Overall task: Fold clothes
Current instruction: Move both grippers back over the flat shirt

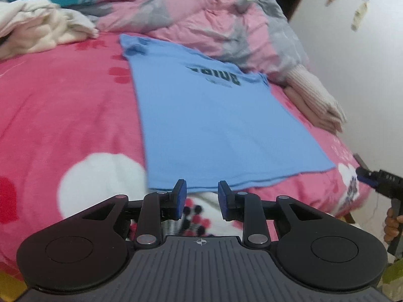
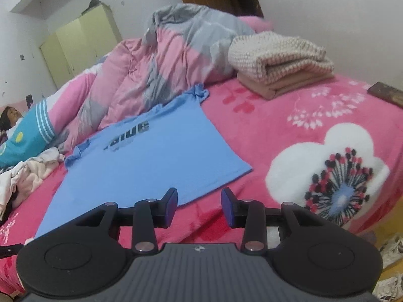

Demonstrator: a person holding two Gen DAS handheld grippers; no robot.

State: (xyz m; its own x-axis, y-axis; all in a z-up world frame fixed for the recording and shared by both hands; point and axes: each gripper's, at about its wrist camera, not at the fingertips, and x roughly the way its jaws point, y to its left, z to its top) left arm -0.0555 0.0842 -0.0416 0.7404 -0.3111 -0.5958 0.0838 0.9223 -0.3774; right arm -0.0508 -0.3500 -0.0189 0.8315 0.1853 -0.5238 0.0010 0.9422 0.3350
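Mid-fold: one blue T-shirt (image 1: 221, 123) spread flat on the pink bed (image 1: 63, 115), print up, hem nearest, sleeves apparently tucked in already. From the left: left gripper (image 1: 202, 196) just short of the hem, pads parted, nothing between; right gripper (image 2: 199, 207) near the hem's right corner, likewise parted and empty. Next move, probably: both down onto the hem corners, pinch, then carry toward the collar. Counted: one loose cream garment (image 1: 37, 30) far left, one rumpled quilt (image 1: 201, 25), one folded stack (image 2: 279, 60) of two pieces on the right.
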